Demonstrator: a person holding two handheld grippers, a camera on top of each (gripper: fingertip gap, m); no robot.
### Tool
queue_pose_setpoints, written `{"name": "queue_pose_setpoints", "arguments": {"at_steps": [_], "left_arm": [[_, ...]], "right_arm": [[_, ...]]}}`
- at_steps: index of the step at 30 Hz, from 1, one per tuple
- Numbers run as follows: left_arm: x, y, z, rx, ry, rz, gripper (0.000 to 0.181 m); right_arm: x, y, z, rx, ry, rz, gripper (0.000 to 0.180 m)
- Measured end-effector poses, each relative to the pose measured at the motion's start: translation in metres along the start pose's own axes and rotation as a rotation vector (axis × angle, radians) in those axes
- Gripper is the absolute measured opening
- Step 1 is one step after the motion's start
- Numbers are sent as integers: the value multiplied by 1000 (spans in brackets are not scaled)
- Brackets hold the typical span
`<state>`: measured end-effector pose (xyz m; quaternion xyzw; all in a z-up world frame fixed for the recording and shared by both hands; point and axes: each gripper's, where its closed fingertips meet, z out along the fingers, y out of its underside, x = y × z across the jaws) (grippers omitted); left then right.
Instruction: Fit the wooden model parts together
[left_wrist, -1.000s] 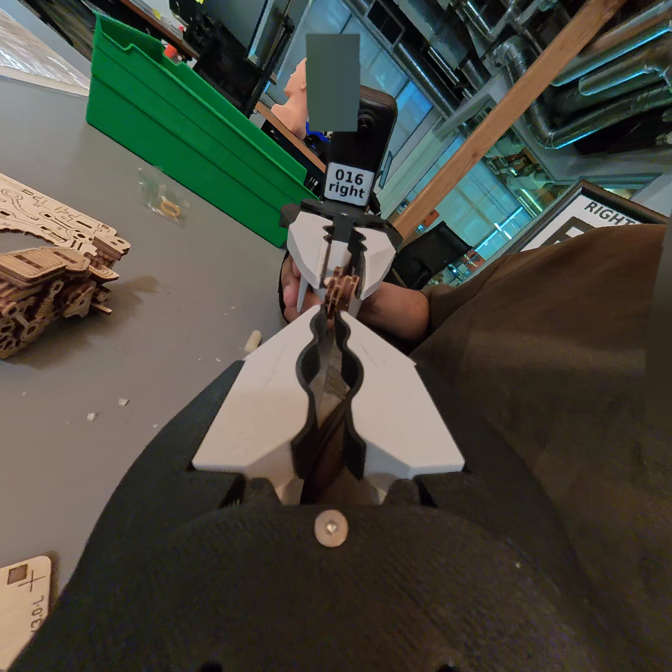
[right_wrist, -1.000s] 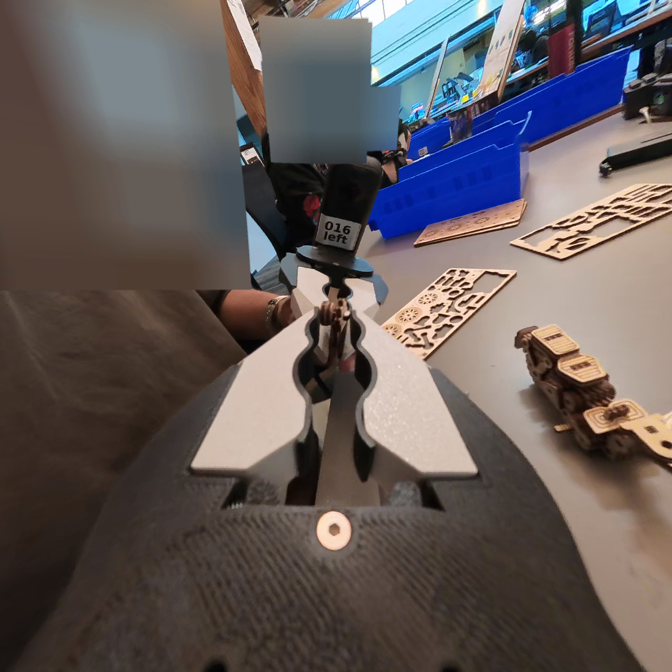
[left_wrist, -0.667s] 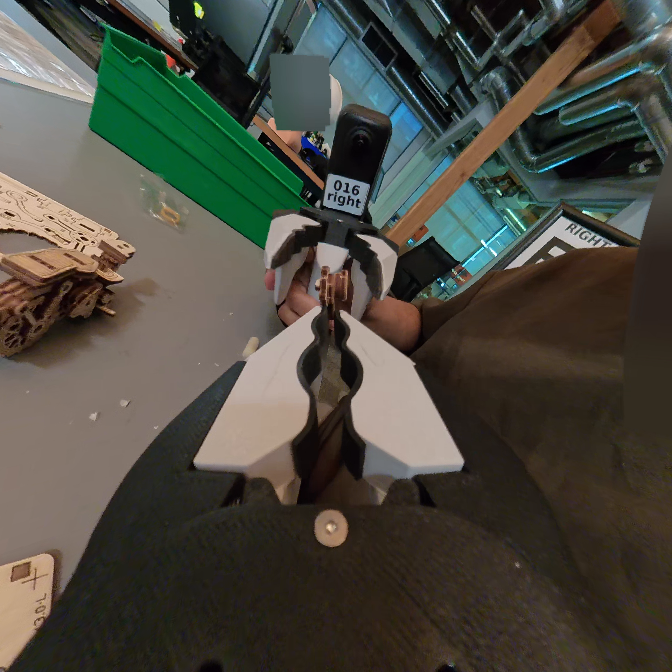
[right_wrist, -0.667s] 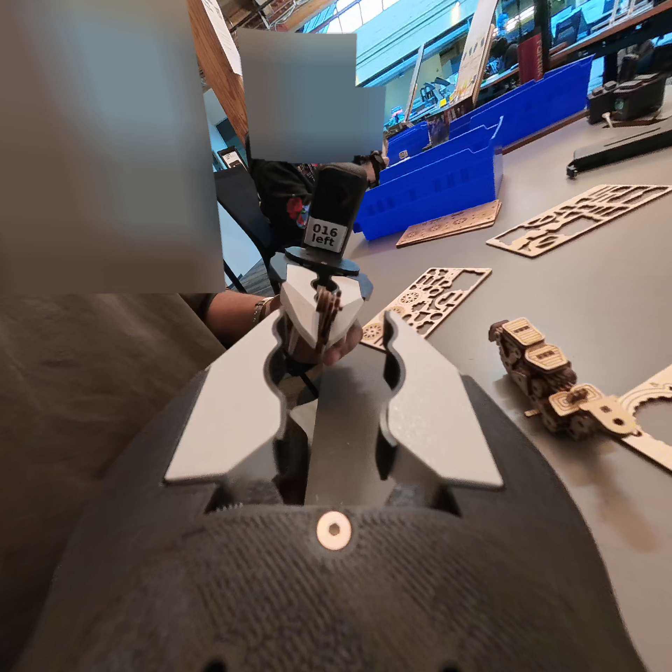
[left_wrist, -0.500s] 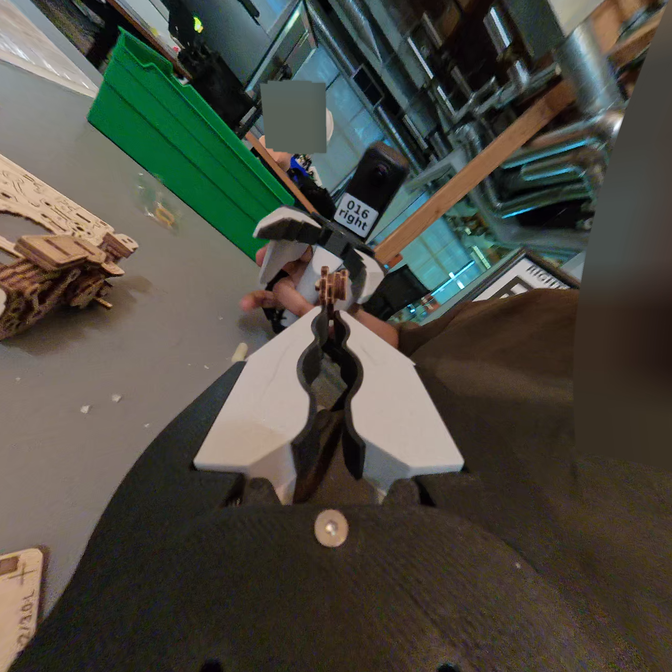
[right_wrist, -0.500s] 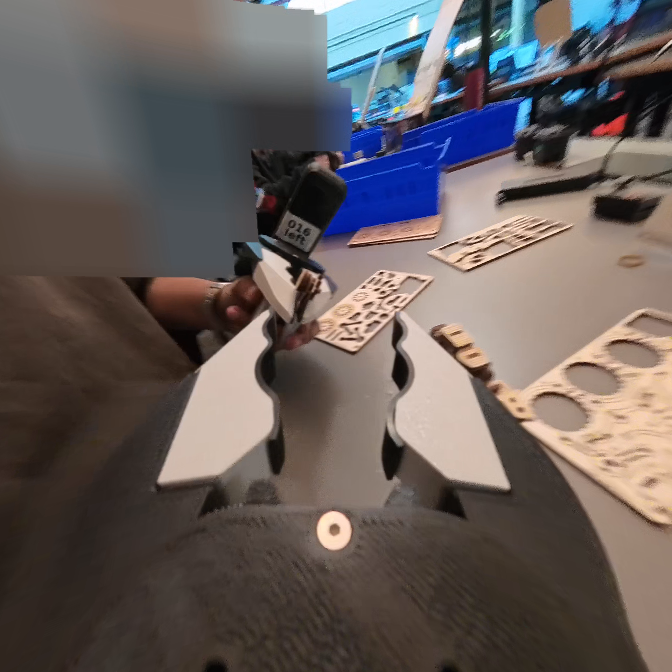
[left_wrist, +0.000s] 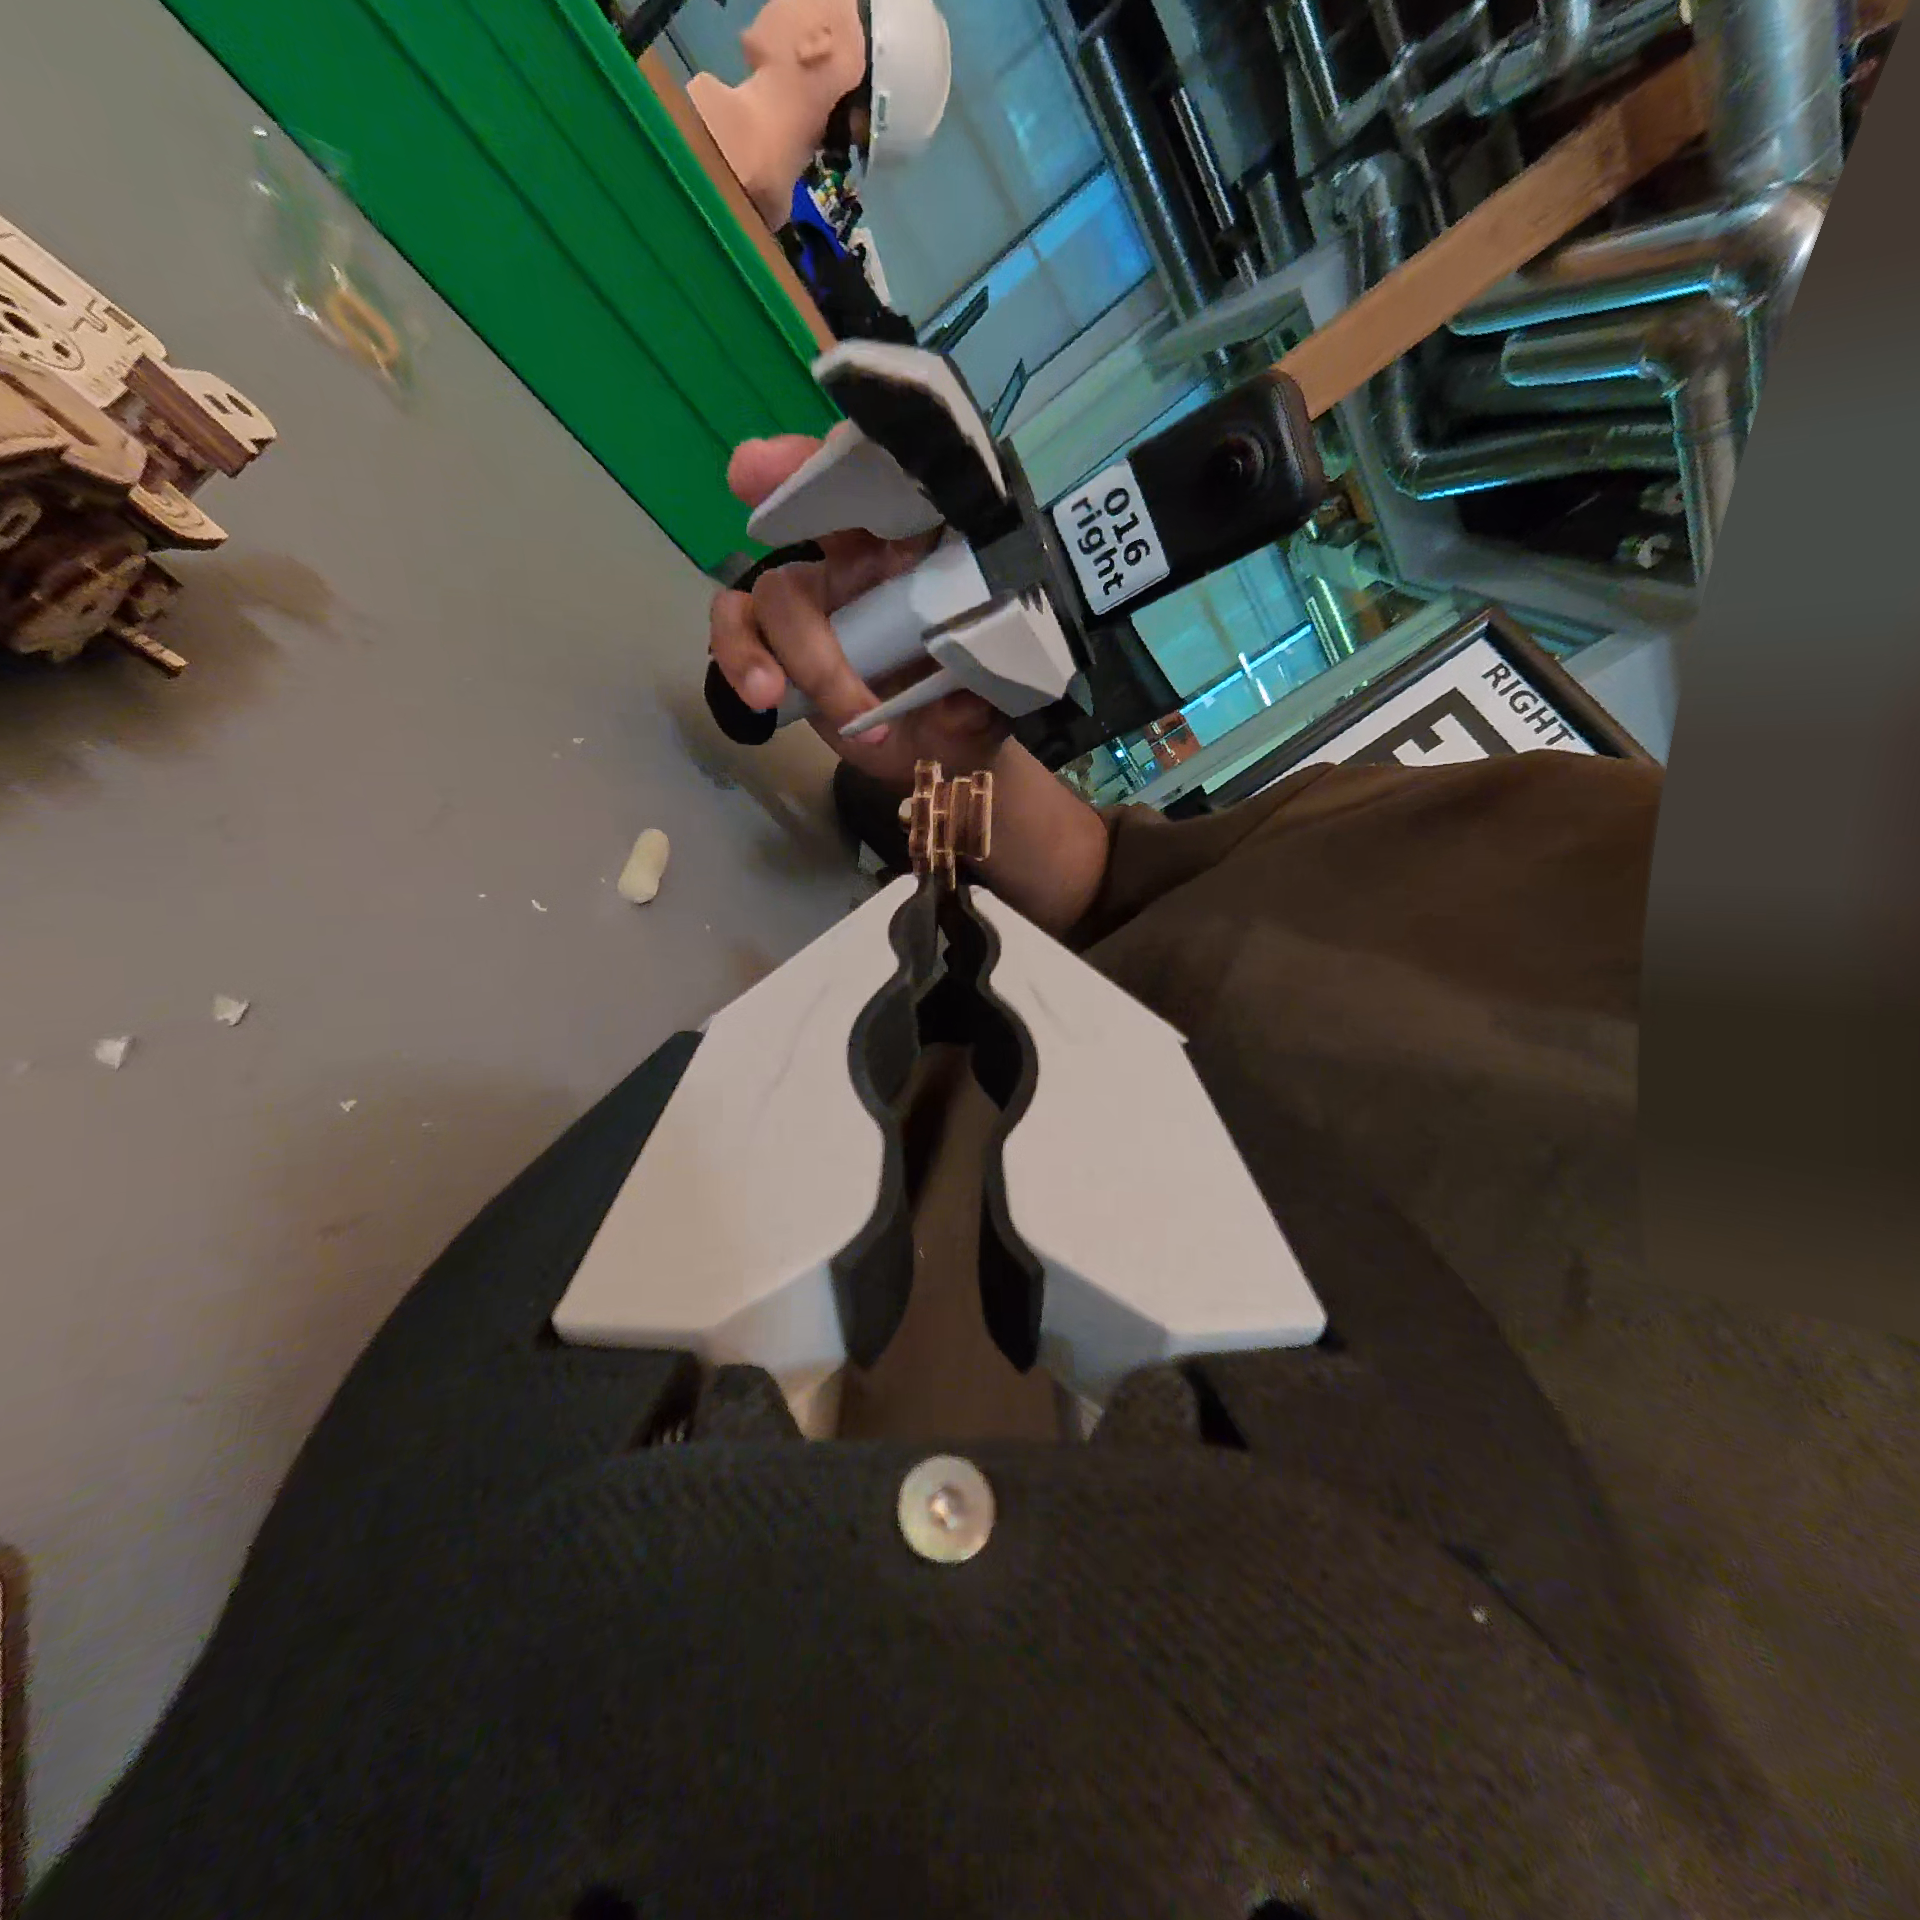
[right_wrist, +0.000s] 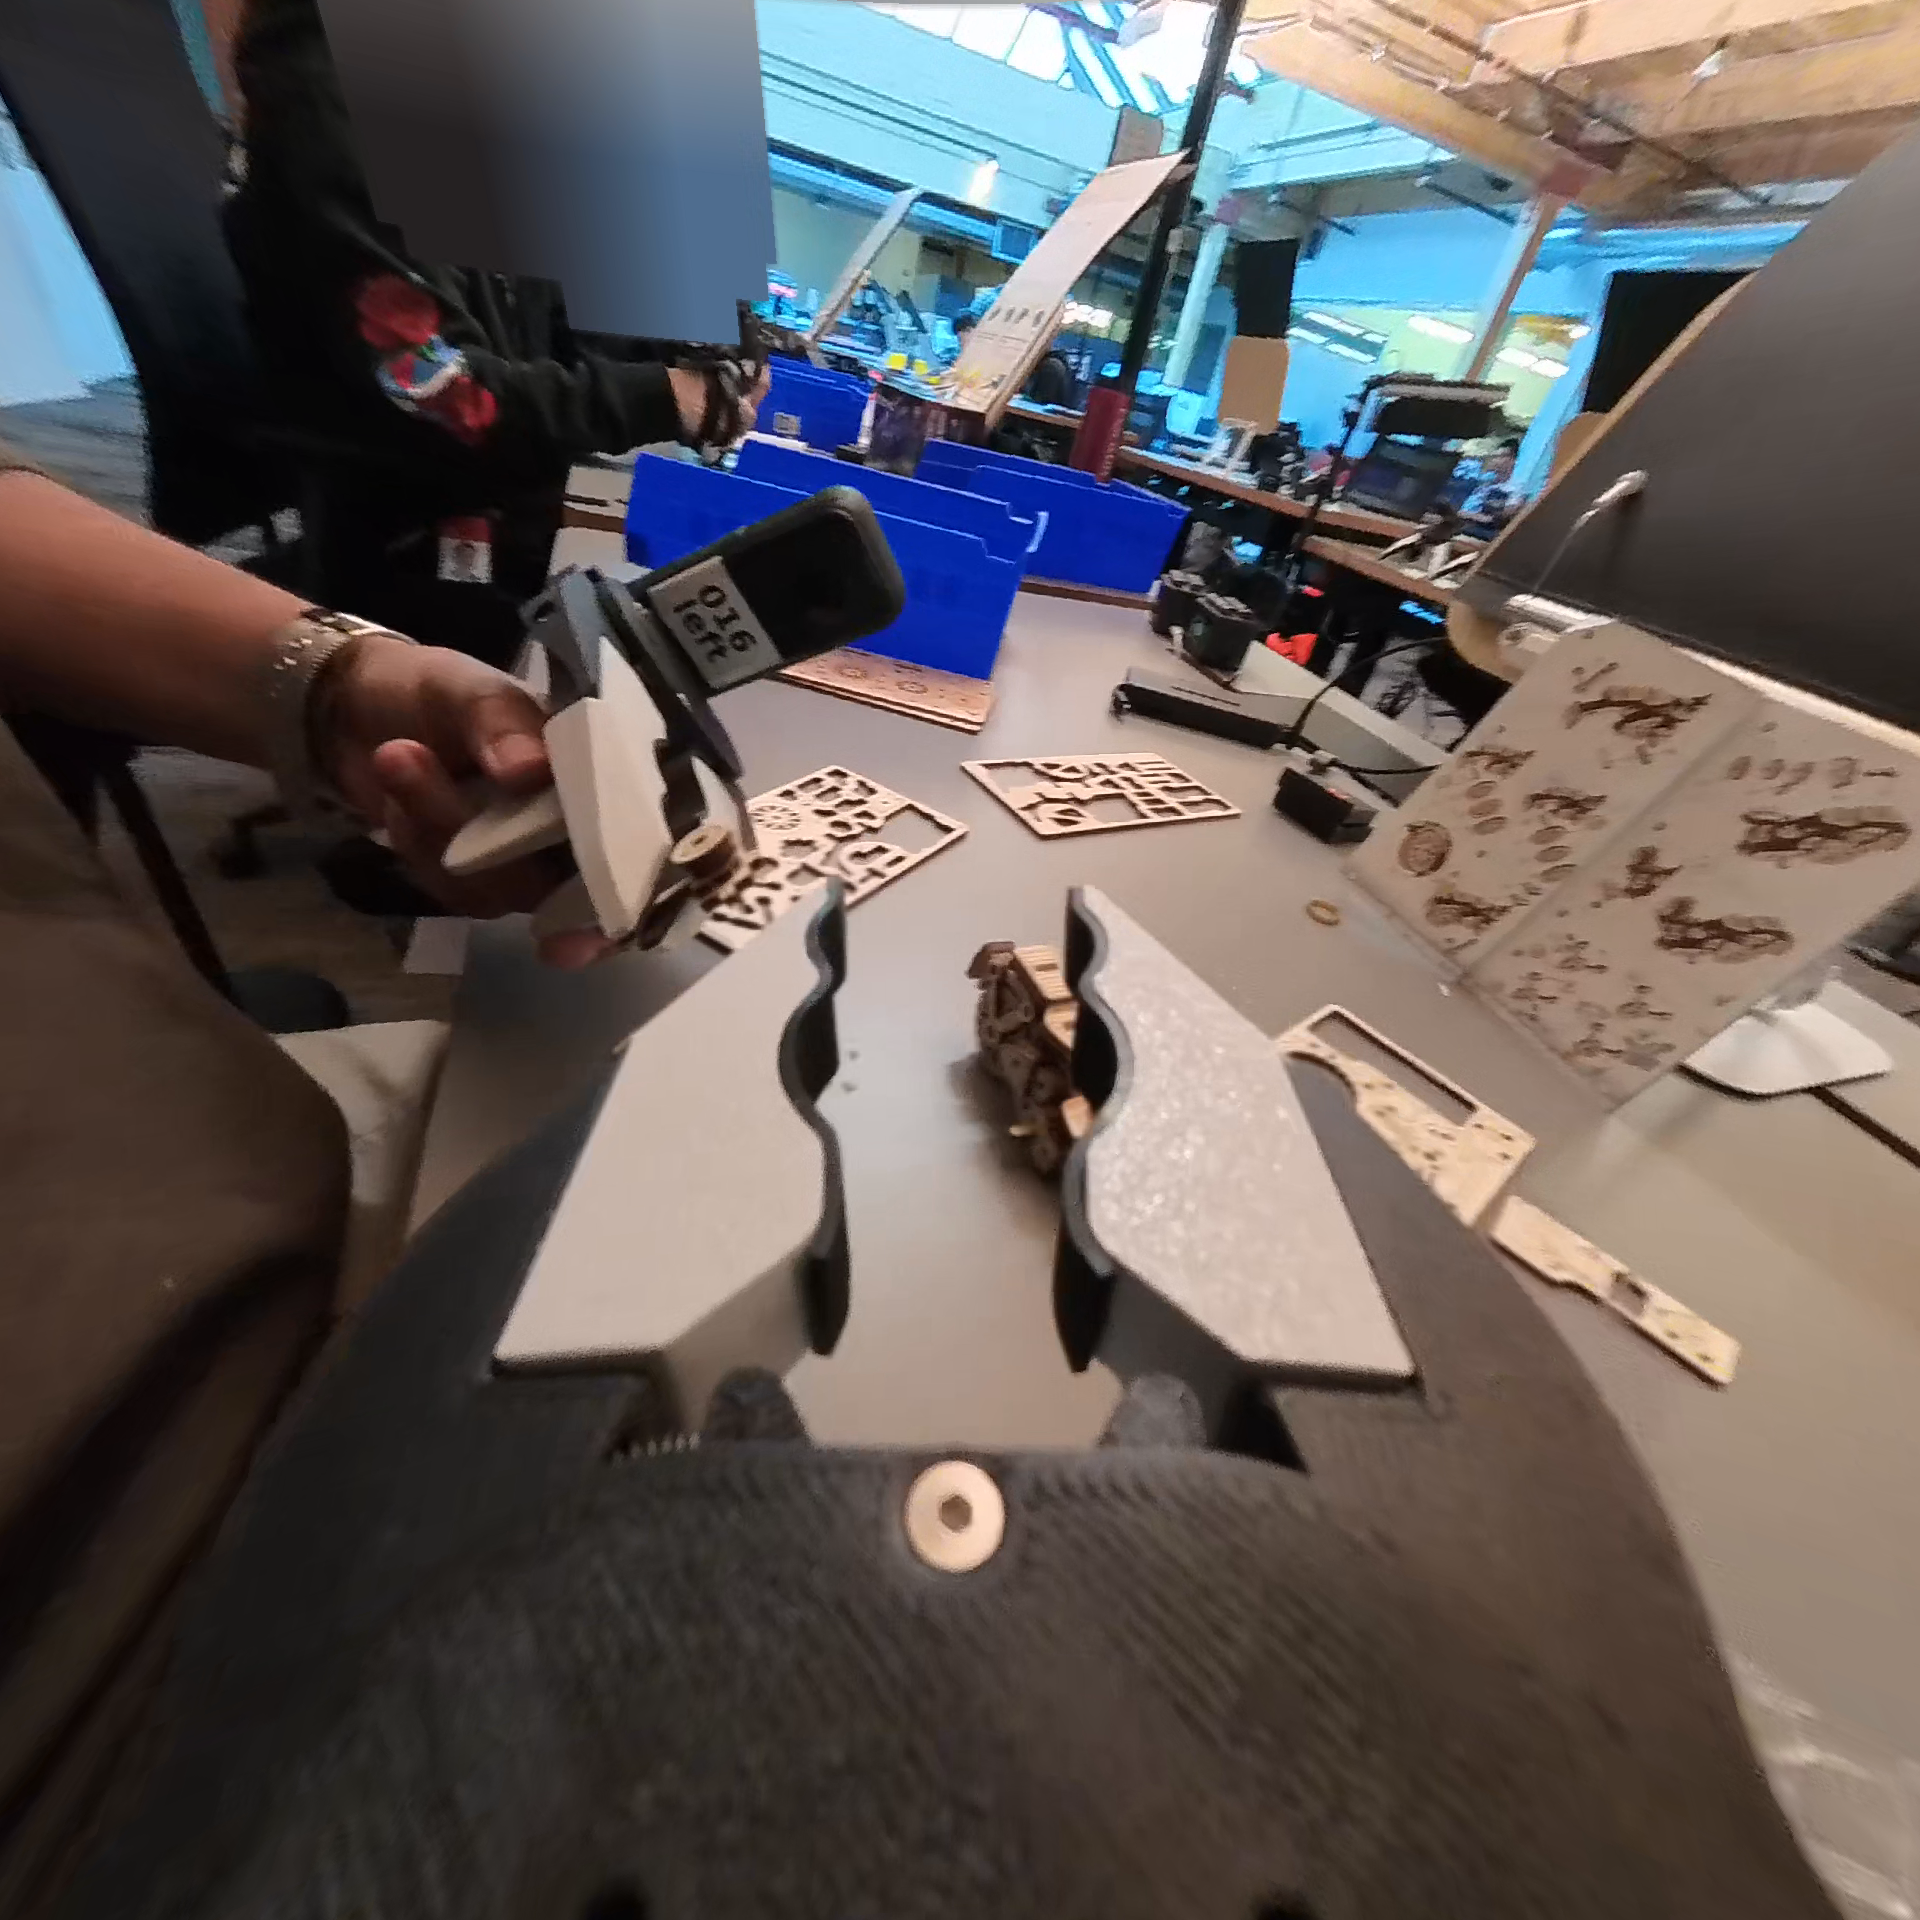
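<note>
Left gripper (left_wrist: 948, 902) is clamped on a small wooden gear part (left_wrist: 951, 821), held above the desk (left_wrist: 416, 831). Right gripper (right_wrist: 951, 935) is spread wide, empty. Only its own view shows the assembled wooden model (right_wrist: 1023, 1049) beyond its fingers, among cut-out sheets (right_wrist: 1101, 795).

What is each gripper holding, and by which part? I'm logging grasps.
Left gripper pinches the small wooden gear part by its lower edge. Right gripper is open, empty.

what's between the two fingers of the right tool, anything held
Nothing held. The right tool is open; between its fingers the right wrist view shows only bare grey table and, farther off, part of the wooden model on it.
</note>
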<state>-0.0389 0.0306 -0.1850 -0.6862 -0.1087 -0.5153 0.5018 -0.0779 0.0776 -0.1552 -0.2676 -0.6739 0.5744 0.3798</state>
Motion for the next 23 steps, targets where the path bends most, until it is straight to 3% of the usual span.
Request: {"name": "queue_pose_setpoints", "arguments": {"at_steps": [8,23], "left_arm": [[4,-2,0,13,48,-40,0],[5,-6,-2,38,92,-95,0]], "right_arm": [[-12,2,-1,18,-108,80,0],[-18,11,1,-5,-190,149,0]]}}
